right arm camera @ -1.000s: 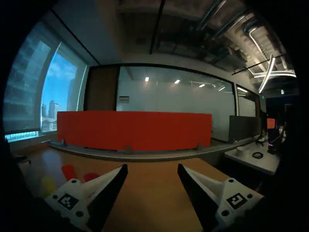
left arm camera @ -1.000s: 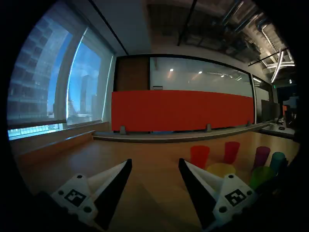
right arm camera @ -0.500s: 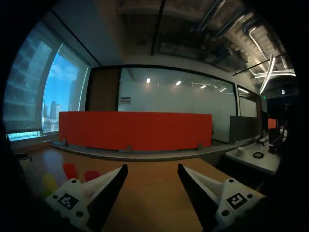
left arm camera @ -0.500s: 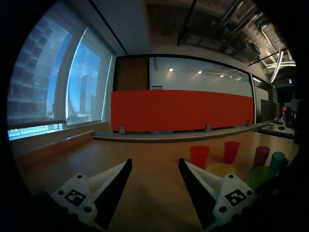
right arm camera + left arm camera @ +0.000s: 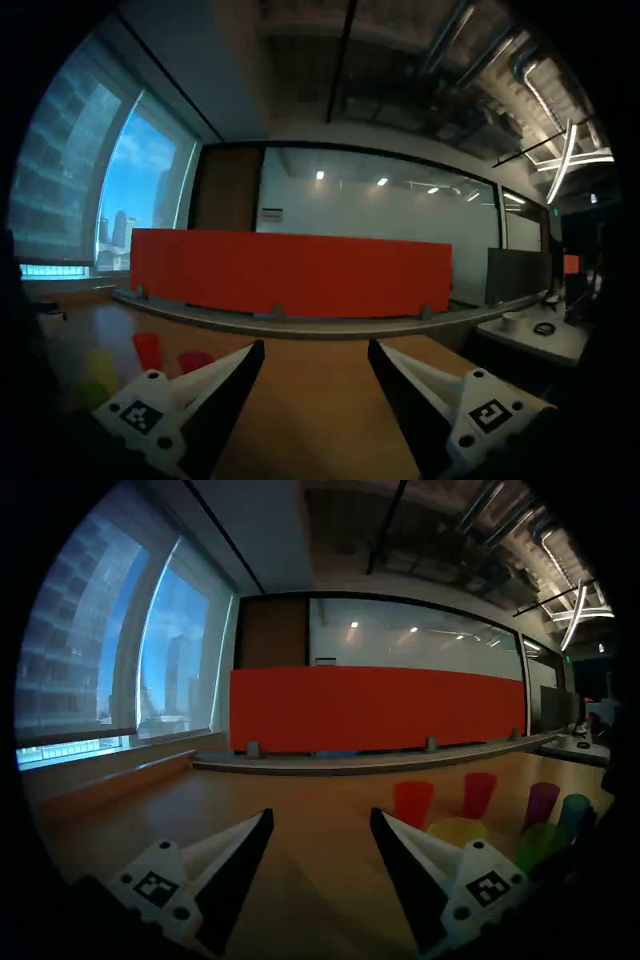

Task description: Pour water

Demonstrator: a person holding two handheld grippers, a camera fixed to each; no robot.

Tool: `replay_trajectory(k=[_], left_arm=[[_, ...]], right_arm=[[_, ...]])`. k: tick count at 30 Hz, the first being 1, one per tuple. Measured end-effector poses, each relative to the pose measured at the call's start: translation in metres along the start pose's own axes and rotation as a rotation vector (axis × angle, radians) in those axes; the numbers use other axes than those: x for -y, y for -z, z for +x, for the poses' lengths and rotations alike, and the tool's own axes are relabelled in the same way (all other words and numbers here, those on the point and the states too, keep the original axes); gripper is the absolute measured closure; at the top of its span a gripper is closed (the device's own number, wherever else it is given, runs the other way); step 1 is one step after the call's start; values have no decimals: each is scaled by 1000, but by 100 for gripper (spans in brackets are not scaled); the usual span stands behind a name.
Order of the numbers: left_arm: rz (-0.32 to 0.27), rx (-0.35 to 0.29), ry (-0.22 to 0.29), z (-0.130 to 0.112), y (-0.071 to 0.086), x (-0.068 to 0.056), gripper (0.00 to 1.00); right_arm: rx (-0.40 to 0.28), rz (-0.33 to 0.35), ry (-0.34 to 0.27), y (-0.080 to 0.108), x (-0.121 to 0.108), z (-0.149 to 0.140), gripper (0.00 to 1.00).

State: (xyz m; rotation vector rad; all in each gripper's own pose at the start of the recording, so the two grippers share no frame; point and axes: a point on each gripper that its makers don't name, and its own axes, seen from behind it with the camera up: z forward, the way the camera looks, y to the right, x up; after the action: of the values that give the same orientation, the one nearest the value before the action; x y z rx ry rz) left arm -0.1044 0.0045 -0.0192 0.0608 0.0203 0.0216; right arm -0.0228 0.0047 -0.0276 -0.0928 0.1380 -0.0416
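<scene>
Six coloured cups (image 5: 414,800) stand on wooden table (image 5: 320,800) before orange partition (image 5: 376,708).

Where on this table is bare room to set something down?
The table is bare ahead of the left claw, between window ledge and red cup, and ahead of the right claw up to the orange partition. Crowded: the coloured cups.

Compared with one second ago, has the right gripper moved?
Yes. In the right gripper view the red partition sits a little further right than before, so the right gripper, jaws open, has swung slightly to its own left.
</scene>
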Motion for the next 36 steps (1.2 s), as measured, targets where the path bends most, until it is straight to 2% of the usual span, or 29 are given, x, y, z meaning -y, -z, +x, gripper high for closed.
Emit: replay_trajectory(k=[8,14,24,36], left_arm=[[0,0,0,0,0,0,11],[0,0,0,0,0,0,10],[0,0,0,0,0,0,10],[0,0,0,0,0,0,11]], right_arm=[[-26,42,-30,-6,15,-11,0],[-32,37,-50,-8,16,-18,0],[9,27,-66,-13,13,-46,0],[24,54,-67,-17,22,-63,0]])
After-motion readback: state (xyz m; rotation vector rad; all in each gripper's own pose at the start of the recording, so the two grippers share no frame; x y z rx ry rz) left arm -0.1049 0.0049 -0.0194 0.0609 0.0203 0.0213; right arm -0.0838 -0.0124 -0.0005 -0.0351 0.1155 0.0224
